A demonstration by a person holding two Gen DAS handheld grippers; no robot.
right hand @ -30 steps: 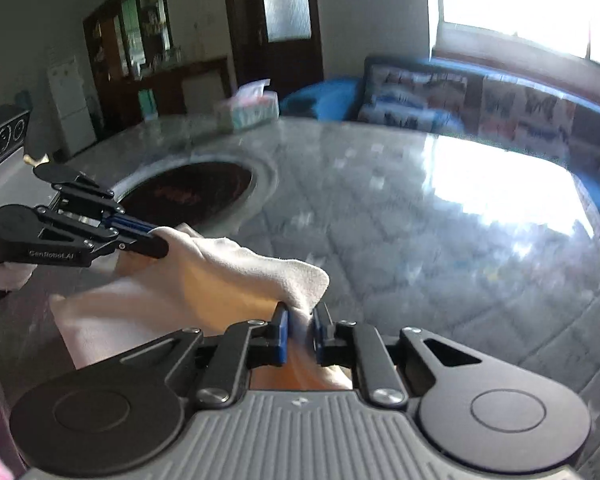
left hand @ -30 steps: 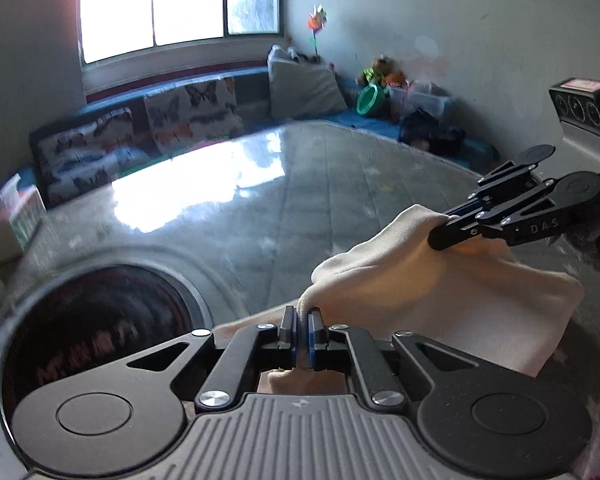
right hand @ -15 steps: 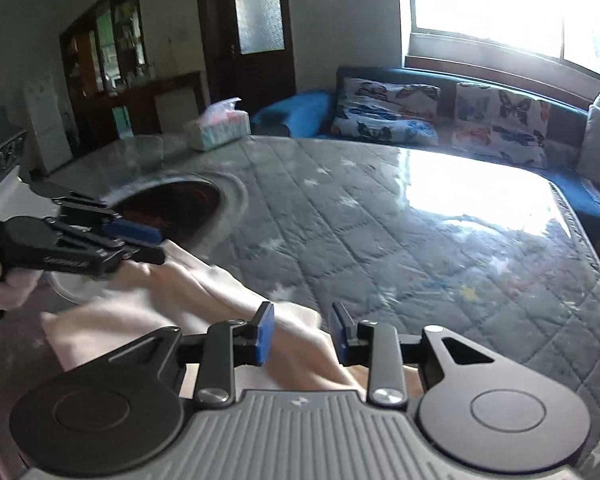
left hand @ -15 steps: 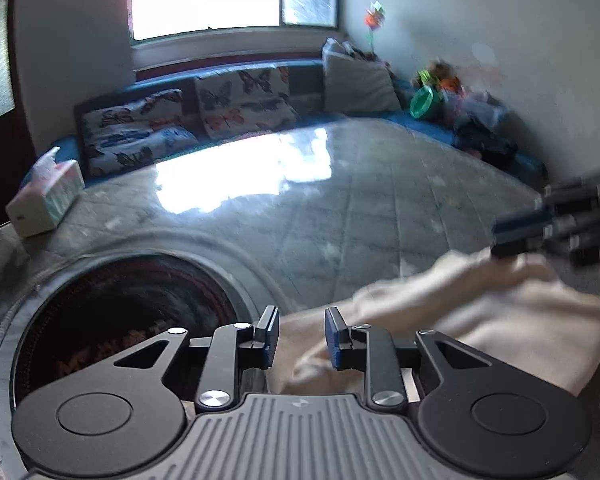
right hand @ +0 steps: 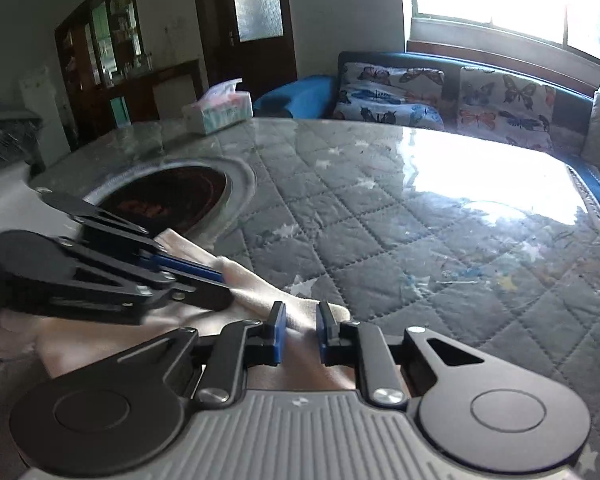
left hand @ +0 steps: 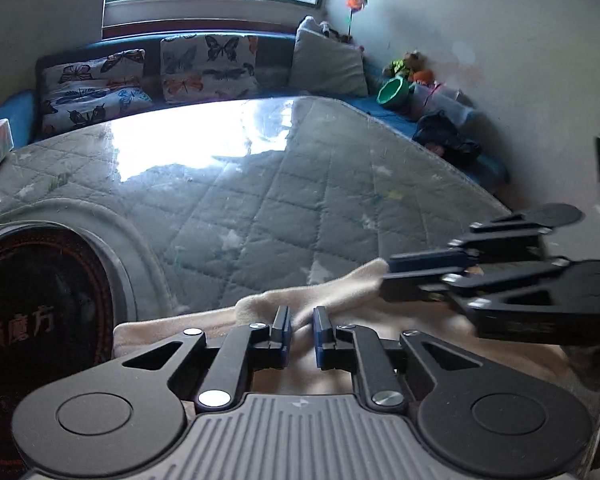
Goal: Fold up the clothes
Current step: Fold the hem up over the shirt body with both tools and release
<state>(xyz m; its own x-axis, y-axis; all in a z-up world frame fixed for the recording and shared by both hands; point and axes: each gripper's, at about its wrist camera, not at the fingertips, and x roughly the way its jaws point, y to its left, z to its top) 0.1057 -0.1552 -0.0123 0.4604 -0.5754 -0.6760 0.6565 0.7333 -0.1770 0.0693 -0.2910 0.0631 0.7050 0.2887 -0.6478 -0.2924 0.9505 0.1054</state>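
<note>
While both grippers gape | L gripper (left hand: 301,326) & R gripper (right hand: 301,327) over cloth (left hand: 332,292) | near part hidden

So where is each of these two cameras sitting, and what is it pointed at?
Left wrist view: sits on the left tongs, open over the cream cloth, facing the butterfly cushions and window; the right tongs show at right.
Right wrist view: sits on the right tongs, open over the same cloth, facing the door and tissue box; the left tongs show at left.
Shared: the cloth, quilted table, round dark inset, cushions, each other's tongs.
</note>
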